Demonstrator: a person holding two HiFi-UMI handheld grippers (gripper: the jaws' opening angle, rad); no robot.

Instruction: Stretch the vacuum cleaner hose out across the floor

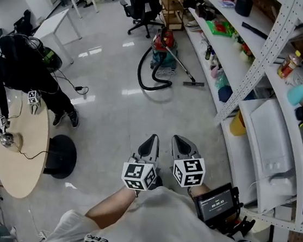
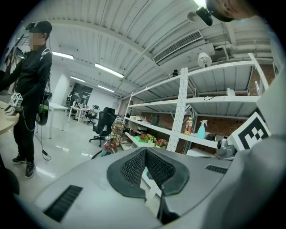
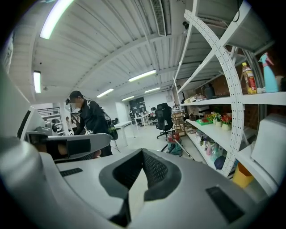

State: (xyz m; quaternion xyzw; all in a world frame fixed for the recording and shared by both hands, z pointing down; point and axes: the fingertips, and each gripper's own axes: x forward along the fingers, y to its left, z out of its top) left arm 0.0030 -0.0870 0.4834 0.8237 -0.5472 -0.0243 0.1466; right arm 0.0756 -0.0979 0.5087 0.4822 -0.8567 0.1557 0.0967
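Right, starting at the left edge: a person [image 1: 15, 68] in black stands at the far edge of a round beige desk [image 1: 26, 179], and a marker cube [image 1: 32, 97] shows right at that edge. Just off the desk's right edge, a black round stool [image 1: 62, 156] stands on the pale floor [image 1: 103, 112].

Now the middle, low in the head view: the left hand-held gripper [image 1: 150, 143] is held out over the floor, jaws pressed together. Its own view confirms it, left hand-held gripper [image 2: 145, 154] with the ribbed pads meeting at a point and nothing between them.

Well beyond it, toward the far edge of the floor, there's the hose [image 1: 144, 81]: a black loop curled on the tiles, not stretched out, closing up at the red vacuum cleaner [image 1: 164, 42]. From the cleaner a grey wand [image 1: 179, 65] slants down to a nozzle [image 1: 193, 84] lying just beside the foot of the shelving. Behind the cleaner stands a black office chair [image 1: 143, 7].

Back near the camera, the right hand-held gripper [image 1: 184, 145] is just beside the left one, not touching it, and it too is closed and empty. Its own view shows the pads together at the tip [image 3: 142, 156], with the vacuum cleaner [image 3: 173, 136] small in the distance.

Both are well apart from the hose. Along the right edge runs the white shelving [image 1: 257, 65], with a yellow container [image 1: 238, 125] low down and a blue spray bottle [image 3: 269, 71] higher up.
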